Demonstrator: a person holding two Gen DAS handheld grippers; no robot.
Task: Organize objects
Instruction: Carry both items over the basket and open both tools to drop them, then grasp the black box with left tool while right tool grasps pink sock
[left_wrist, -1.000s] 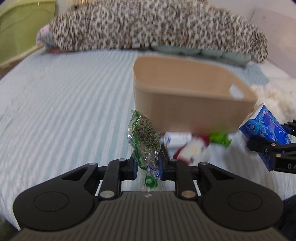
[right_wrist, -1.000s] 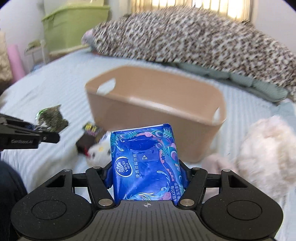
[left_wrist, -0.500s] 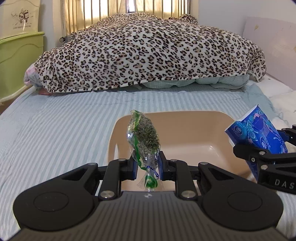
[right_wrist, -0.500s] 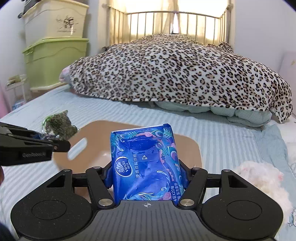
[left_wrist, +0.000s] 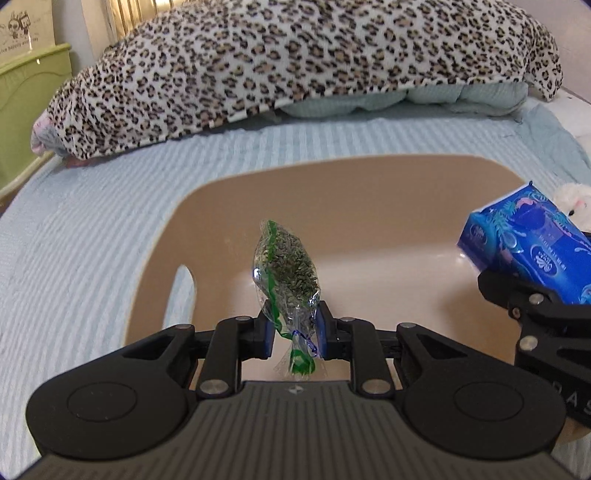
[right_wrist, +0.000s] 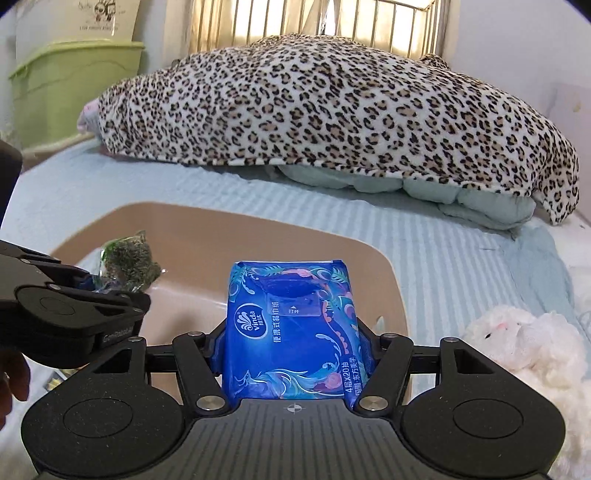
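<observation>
We are holding both grippers over the open bin (left_wrist: 354, 192) so each load can drop straight in: our left gripper (left_wrist: 293, 334) is pinching the herb bag (left_wrist: 286, 267) by its neck, our right gripper (right_wrist: 293, 349) is clamping the tissue pack (right_wrist: 291, 325) upright

A home bedroom was shown: a striped bed sheet (right_wrist: 147, 184) filled mid-frame, a leopard-print blanket (right_wrist: 332, 103) lay above, green storage bins (right_wrist: 74, 70) upper left.
</observation>
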